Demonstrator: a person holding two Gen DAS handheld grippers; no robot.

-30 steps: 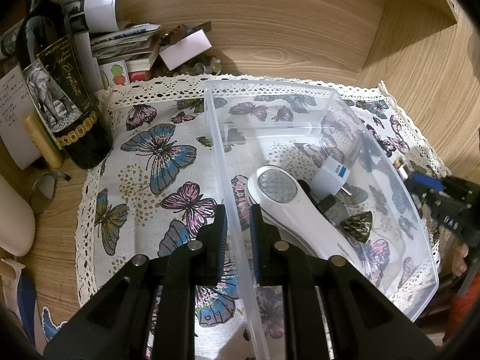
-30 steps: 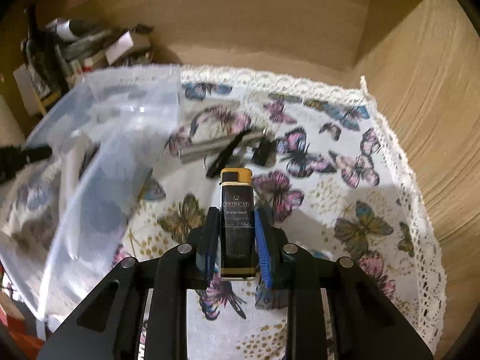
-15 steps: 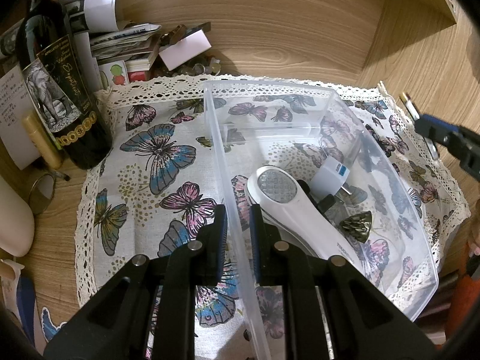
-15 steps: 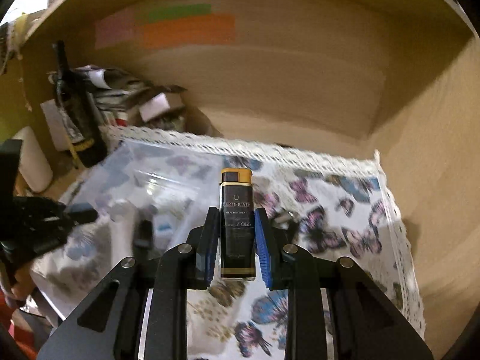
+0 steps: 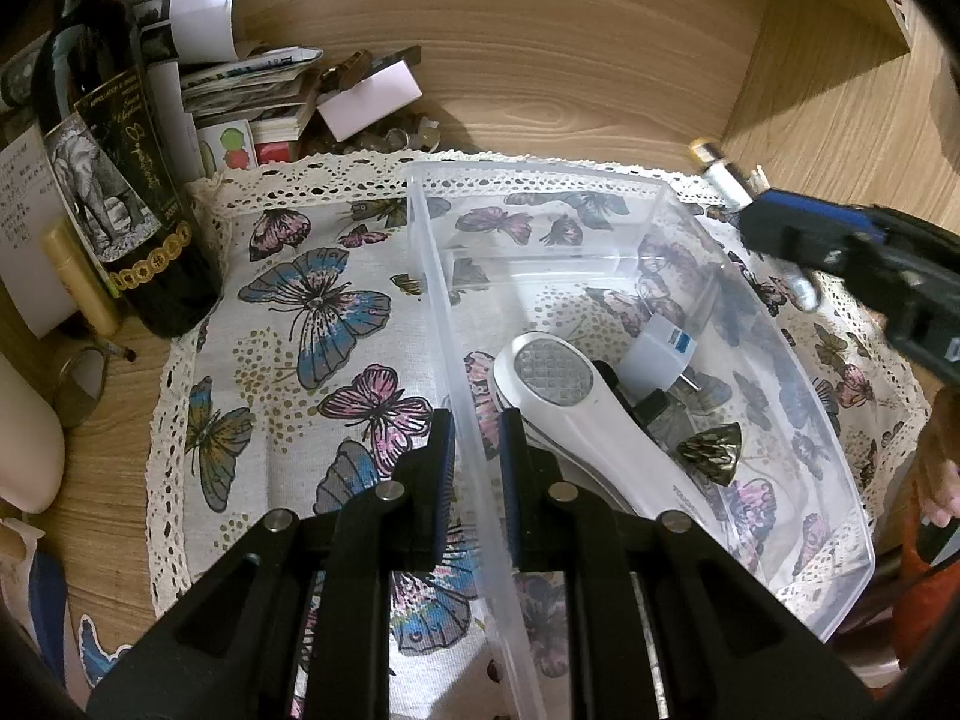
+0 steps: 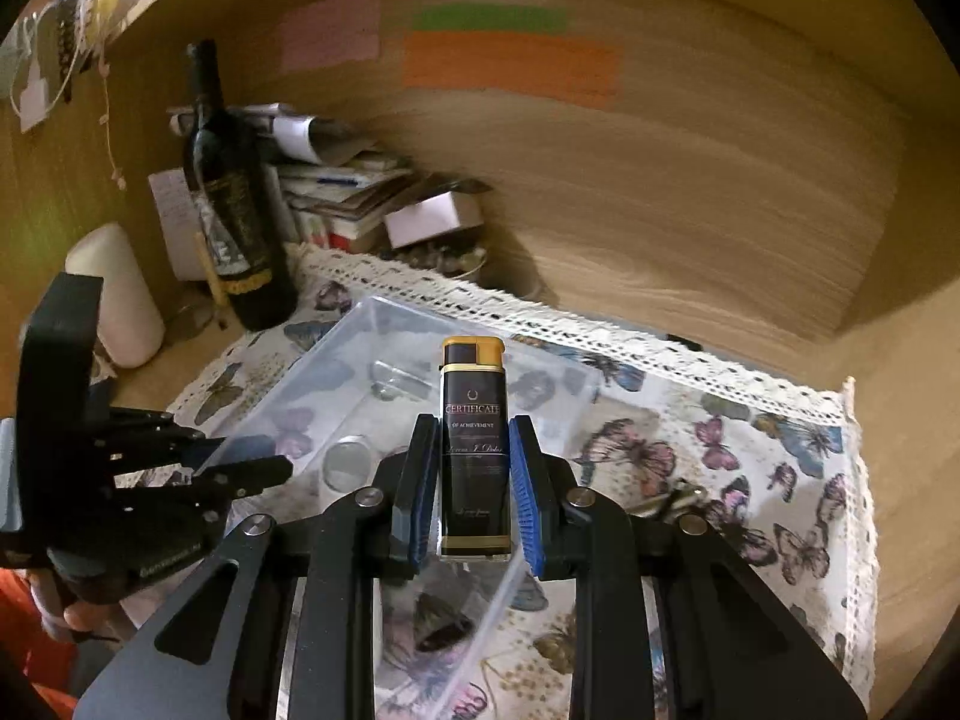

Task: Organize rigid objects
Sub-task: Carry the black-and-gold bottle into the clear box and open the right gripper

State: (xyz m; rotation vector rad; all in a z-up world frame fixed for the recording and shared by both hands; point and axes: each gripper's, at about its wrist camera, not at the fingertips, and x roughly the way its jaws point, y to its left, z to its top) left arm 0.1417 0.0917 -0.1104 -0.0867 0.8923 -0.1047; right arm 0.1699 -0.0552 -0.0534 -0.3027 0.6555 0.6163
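A clear plastic bin (image 5: 654, 222) sits on a butterfly-print cloth (image 5: 312, 312). My left gripper (image 5: 474, 444) is shut on the bin's left wall. Inside the bin lie a white handheld device (image 5: 564, 396), a white plug adapter (image 5: 657, 354) and a small dark cone-shaped piece (image 5: 711, 456). My right gripper (image 6: 471, 468) is shut on a black and gold lighter (image 6: 474, 432) and holds it upright above the bin (image 6: 360, 396). It also shows in the left wrist view (image 5: 756, 210) above the bin's far right corner, with the lighter (image 5: 717, 177) sticking out.
A dark wine bottle (image 5: 126, 180) stands at the back left beside papers, a white box (image 5: 369, 99) and a white cylinder (image 6: 117, 294). Wooden walls close the back and right. A small dark metal object (image 6: 672, 501) lies on the cloth right of the bin.
My right gripper has lifted the lighter off the cloth and carried it left, over the bin. My left gripper has stayed on the bin wall.
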